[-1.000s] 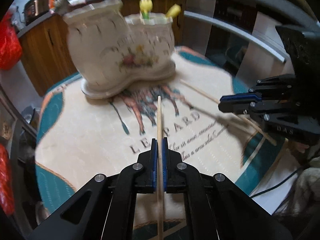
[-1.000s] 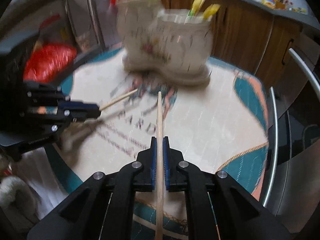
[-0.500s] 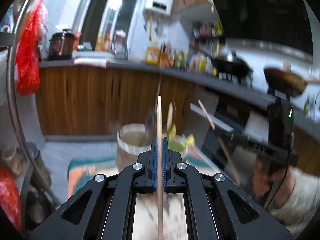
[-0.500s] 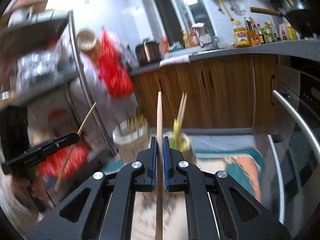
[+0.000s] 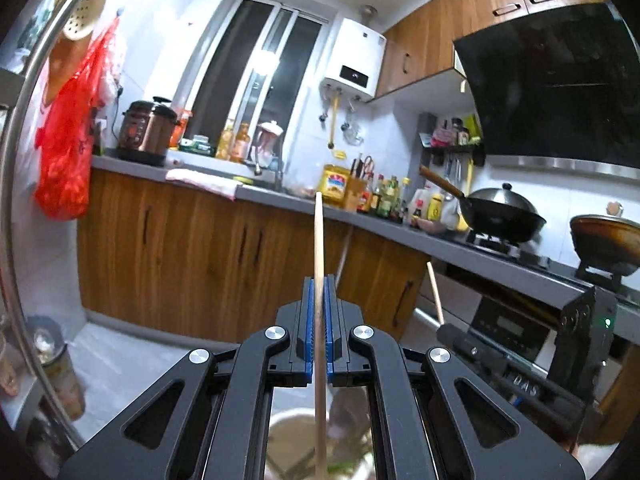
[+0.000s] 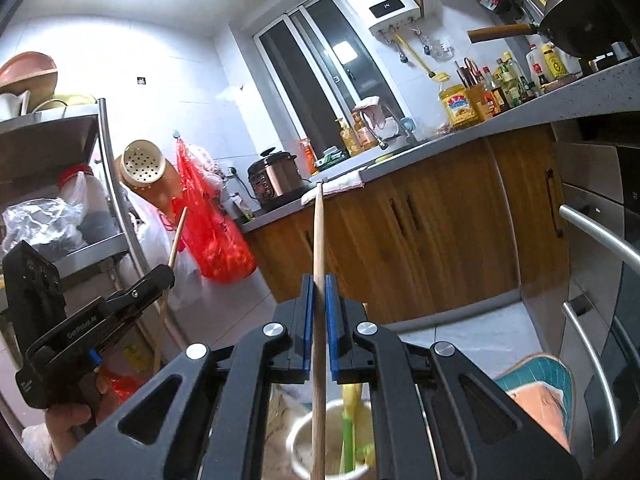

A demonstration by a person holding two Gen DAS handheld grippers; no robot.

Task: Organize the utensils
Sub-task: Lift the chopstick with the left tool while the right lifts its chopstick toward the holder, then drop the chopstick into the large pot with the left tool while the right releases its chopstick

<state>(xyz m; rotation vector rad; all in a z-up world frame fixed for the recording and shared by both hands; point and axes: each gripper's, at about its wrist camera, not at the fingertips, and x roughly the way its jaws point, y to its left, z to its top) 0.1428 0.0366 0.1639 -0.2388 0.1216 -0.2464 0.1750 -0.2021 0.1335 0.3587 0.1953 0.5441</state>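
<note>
Wooden cabinets (image 5: 192,240), grey countertop (image 5: 400,228), white tiled wall (image 6: 160,72), pale floor (image 5: 132,360)

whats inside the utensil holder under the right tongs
In the right wrist view, the ceramic utensil holder holds yellow-green utensil handles. The lower end of the chopstick held by the right tongs reaches its opening. The holder's bottom is hidden by the tongs' frame.

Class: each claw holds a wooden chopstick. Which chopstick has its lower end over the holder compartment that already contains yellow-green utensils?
The chopstick in the right claw: yellow-green utensils stand beside it in the holder. The left claw holds its chopstick over another opening.
</note>
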